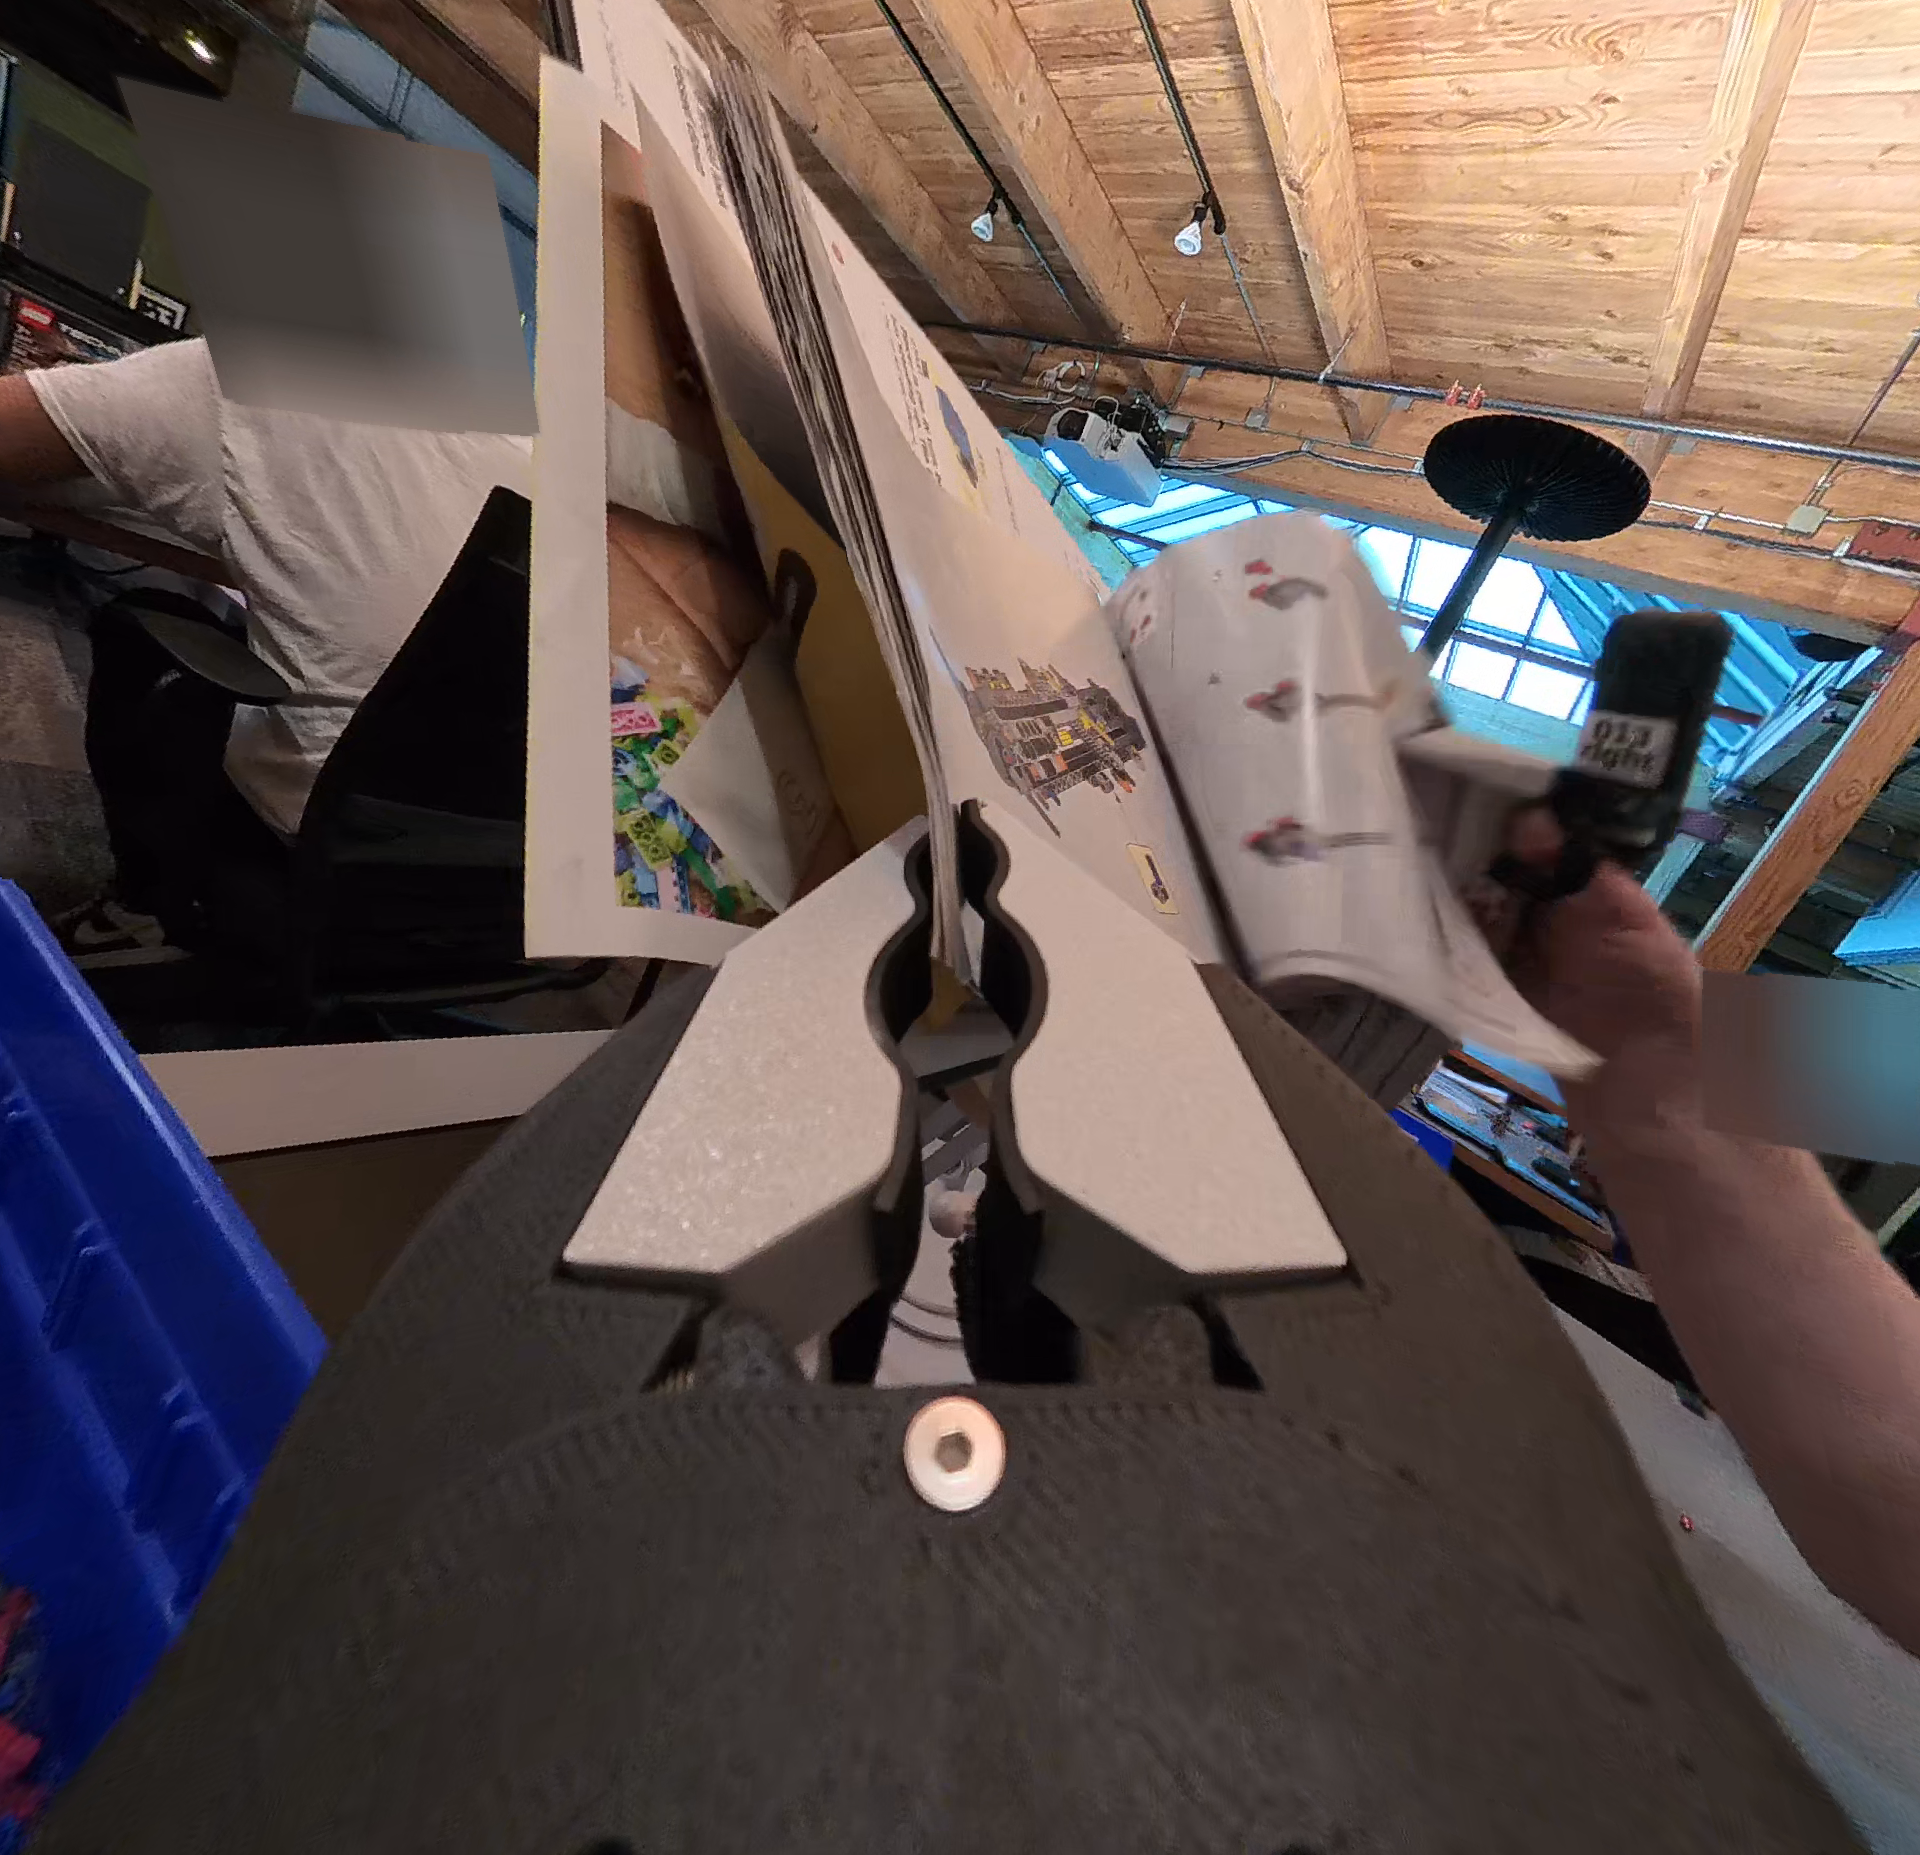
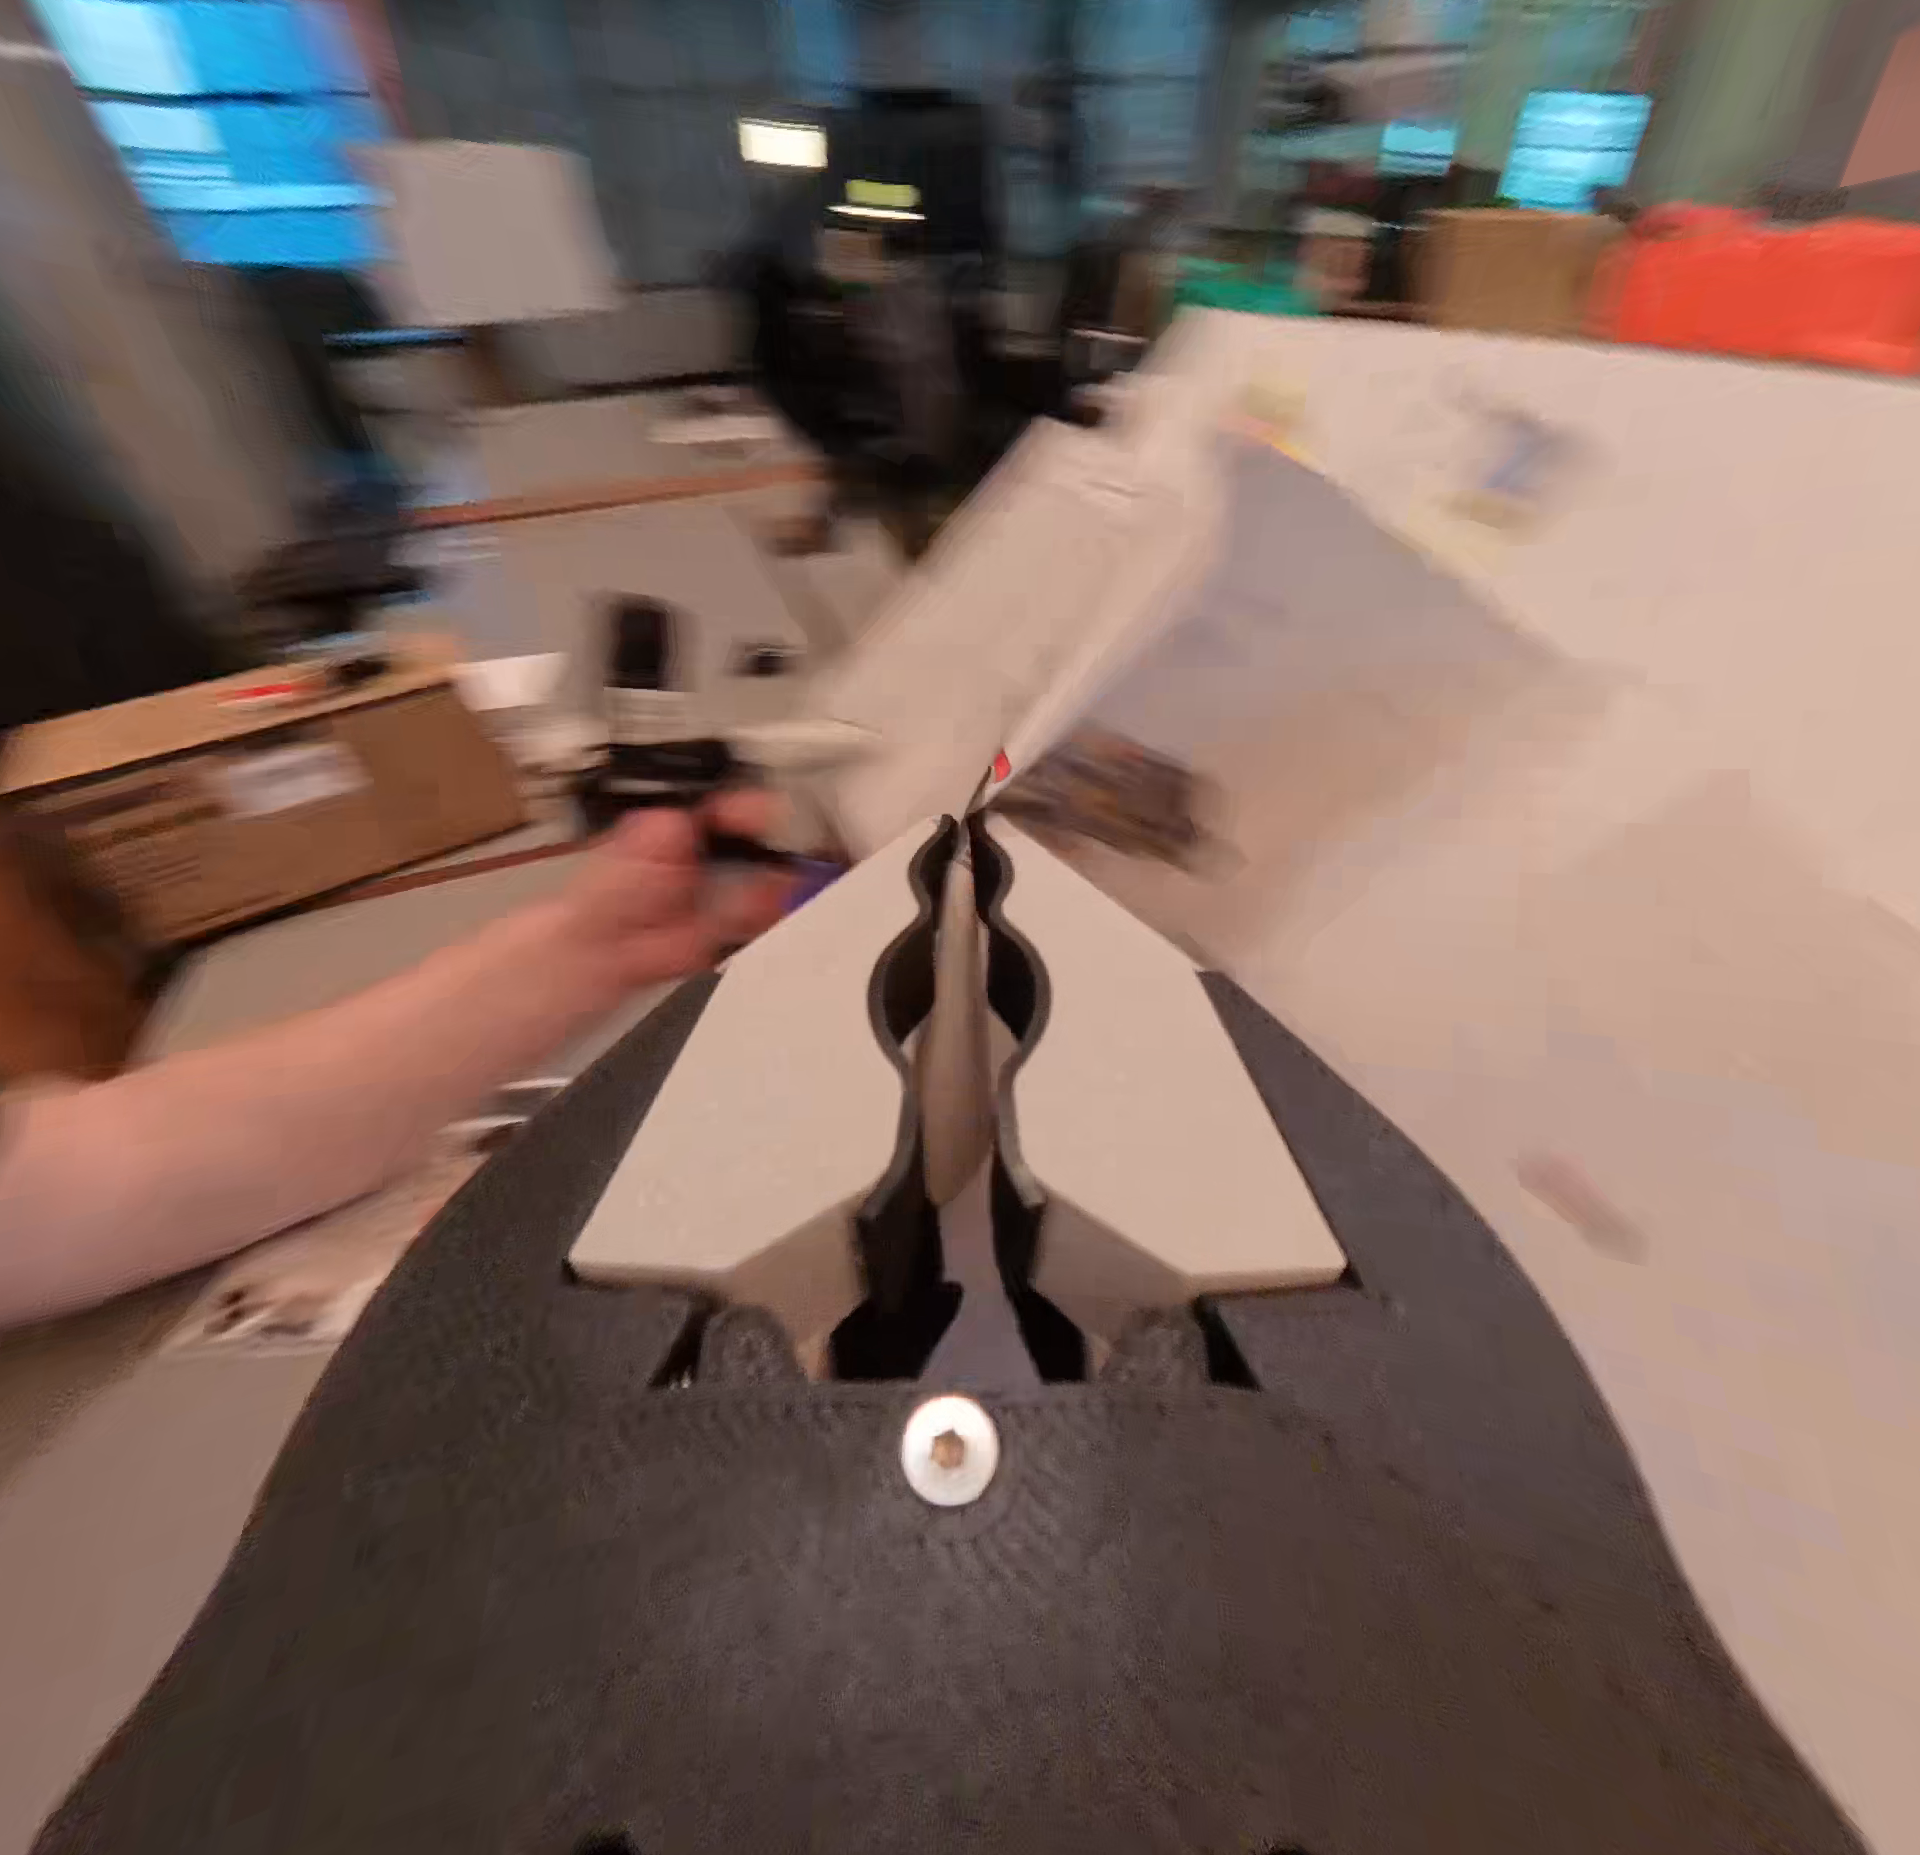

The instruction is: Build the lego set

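My left gripper [image 1: 954, 829] is shut on the lower edge of the thick instruction booklet [image 1: 862, 600] and holds it up, open, with its stack of pages standing on edge. To the right, my right gripper [image 1: 1455, 777] holds a curled bunch of the booklet's pages [image 1: 1288, 745]. In the blurred right wrist view, my right gripper [image 2: 961, 831] is shut on those pages [image 2: 1143, 642], which run back between its fingers. The left gripper [image 2: 665, 756] and the hand holding it show at the left there.
A blue bin [image 1: 114, 1286] stands at the lower left. A seated person in a white shirt [image 1: 312, 517] is behind the booklet. A cardboard box [image 2: 239, 797] sits on the table [image 2: 208, 1442] at the left of the right wrist view. Wooden ceiling beams run overhead. The tips of one gripper are about 20 cm away from the tips of the other.
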Available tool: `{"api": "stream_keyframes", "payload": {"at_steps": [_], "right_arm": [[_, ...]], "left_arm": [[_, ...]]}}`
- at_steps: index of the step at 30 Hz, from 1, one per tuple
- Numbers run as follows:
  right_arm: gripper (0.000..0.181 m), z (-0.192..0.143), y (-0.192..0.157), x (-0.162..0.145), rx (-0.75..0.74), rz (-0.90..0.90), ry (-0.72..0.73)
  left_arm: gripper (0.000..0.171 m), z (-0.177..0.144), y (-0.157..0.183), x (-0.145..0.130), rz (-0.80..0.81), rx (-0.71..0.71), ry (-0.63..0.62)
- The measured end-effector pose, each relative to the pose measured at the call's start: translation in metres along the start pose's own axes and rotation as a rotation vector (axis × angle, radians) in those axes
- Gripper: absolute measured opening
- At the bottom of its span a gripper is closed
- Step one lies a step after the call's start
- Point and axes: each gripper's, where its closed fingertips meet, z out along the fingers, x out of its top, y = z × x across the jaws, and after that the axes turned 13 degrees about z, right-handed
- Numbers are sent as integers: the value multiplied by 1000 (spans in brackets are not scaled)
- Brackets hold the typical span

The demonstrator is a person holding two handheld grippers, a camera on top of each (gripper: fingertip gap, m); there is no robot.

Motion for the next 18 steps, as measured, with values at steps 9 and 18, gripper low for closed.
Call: {"api": "stream_keyframes", "payload": {"at_steps": [9, 18], "right_arm": [[93, -34, -28, 27, 100, -75, 80], [109, -105, 169, -71, -584, -47, -111]], "left_arm": [[0, 0, 2, 2, 13, -4, -11], [0, 1, 3, -1, -12, -6, -3]]}}
